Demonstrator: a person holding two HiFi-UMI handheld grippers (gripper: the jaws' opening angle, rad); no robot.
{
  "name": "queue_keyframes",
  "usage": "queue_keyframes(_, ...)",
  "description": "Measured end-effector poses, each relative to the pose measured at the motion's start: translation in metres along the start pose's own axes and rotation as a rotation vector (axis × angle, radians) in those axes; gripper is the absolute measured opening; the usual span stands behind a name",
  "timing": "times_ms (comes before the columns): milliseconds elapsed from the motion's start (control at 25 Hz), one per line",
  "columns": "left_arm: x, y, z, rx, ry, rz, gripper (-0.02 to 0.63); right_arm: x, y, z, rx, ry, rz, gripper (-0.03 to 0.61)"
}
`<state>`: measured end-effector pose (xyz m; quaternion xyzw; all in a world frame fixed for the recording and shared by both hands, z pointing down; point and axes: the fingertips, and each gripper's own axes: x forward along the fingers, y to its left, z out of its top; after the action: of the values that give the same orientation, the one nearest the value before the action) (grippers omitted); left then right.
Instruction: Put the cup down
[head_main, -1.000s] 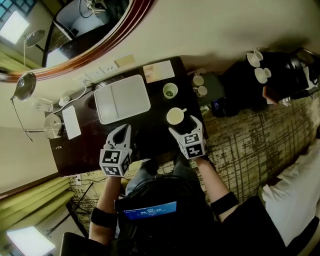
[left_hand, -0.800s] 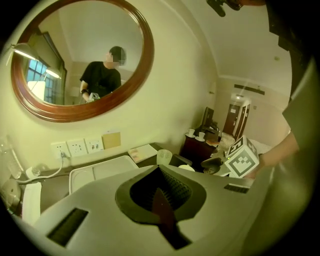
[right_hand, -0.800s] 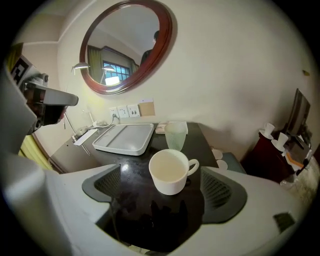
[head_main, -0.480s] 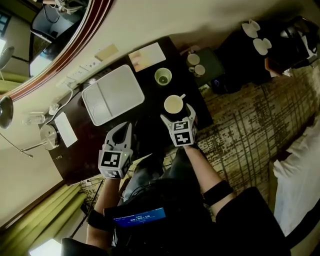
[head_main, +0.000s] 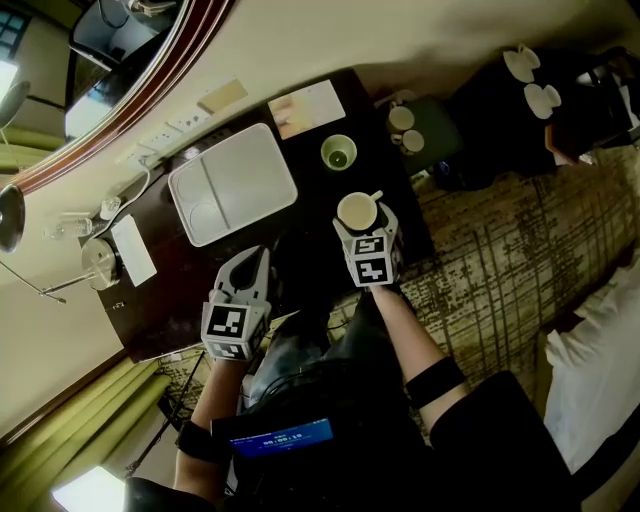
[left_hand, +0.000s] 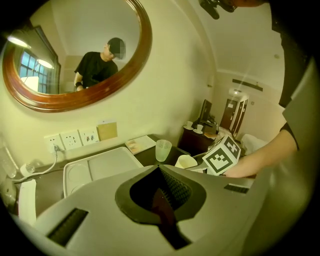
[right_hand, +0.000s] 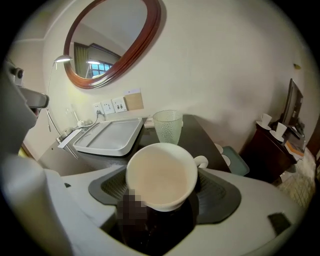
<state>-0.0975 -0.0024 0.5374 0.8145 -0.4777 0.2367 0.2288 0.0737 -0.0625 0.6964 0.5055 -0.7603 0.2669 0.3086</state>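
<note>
White ceramic cup (head_main: 357, 212) sat between my right hand-held gripper's (right_hand: 162, 197) jaws as a second before. Jaws had just been closing, pads on its sides, low over dark worktop (head_main: 315, 205). Left hand-held gripper (left_hand: 162, 192) fully closed, empty. Only its view caught a black-clad person in the oval wood-framed mirror (left_hand: 75, 55).

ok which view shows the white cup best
The right gripper view: the white cup fills the centre, its inside and handle clear. The head view shows the cup small from above; the left gripper view catches only part of it.
</note>
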Motion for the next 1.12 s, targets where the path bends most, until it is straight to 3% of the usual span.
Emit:
queue_keyframes(40, 0.001, 0.000, 0.000, -0.002, -0.001, 0.000, 0.001, 0.000, 0.001, 0.000, -0.007, 0.004, 0.007, 0.422)
queue_keyframes(600, 0.002, -0.005, 0.003, 0.002, -0.041, -0.006, 0.001, -0.026, 0.006, -0.001, -0.129, 0.026, 0.088, 0.419)
queue_keyframes(1120, -0.023, 0.016, -0.014, -0.074, -0.079, 0.054, 0.001, -0.048, 0.082, 0.070, -0.375, -0.051, 0.275, 0.419)
